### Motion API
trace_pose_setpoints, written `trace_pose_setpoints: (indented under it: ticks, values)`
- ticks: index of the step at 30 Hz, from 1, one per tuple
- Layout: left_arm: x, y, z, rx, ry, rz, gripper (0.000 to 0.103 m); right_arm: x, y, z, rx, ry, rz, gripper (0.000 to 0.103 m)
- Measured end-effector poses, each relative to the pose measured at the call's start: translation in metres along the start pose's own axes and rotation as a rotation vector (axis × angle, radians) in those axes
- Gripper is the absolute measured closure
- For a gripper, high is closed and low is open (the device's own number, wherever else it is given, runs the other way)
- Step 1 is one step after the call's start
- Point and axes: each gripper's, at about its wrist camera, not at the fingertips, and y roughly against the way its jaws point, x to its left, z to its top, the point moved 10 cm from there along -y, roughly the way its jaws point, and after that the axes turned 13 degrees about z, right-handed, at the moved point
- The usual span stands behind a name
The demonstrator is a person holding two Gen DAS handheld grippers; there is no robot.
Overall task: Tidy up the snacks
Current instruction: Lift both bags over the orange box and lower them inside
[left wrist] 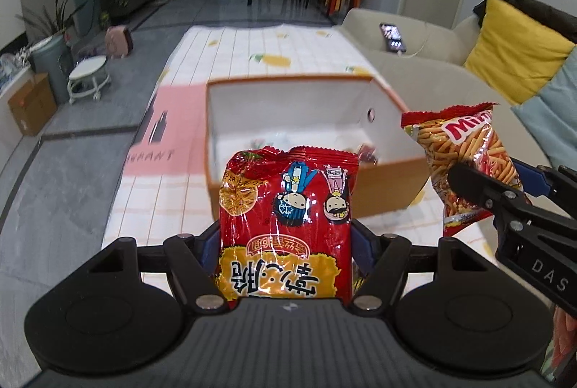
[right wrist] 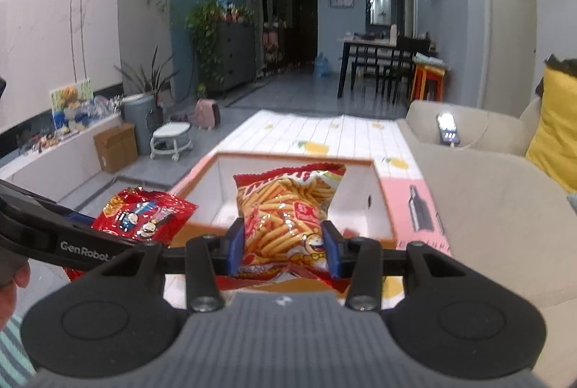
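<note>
My left gripper (left wrist: 286, 243) is shut on a red noodle-snack bag with cartoon figures (left wrist: 286, 207) and holds it upright just in front of the open orange box (left wrist: 393, 182) with a white inside. My right gripper (right wrist: 285, 249) is shut on a red bag of fry-stick snacks (right wrist: 285, 207), held above the near edge of the same box (right wrist: 375, 204). The fry-stick bag (left wrist: 465, 157) and right gripper (left wrist: 494, 197) show at the right of the left wrist view. The cartoon bag (right wrist: 144, 215) and left gripper show at the left of the right wrist view. Some small items lie in the box, mostly hidden.
The box stands on a table with a white checked, lemon-print cloth (left wrist: 270, 49). A pink sheet (left wrist: 173, 121) lies beside the box. A beige sofa (left wrist: 414, 70) with a phone (left wrist: 393, 36) and yellow cushion (left wrist: 512, 45) runs along the right. Floor, stool and cardboard box lie left.
</note>
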Motion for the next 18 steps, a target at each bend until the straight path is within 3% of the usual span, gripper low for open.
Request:
trace_pose_setpoints:
  ticks: [11,18]
  values:
    - [-0.014,-0.003,0.072,-0.122,0.003,-0.023,0.023,-0.017,-0.014,0.050,-0.073,0.034,-0.016,0.061]
    - [-0.017,-0.029,0.100,-0.123,-0.005,-0.015,0.023,-0.037,-0.049,0.073,-0.063,0.048,-0.030,0.061]
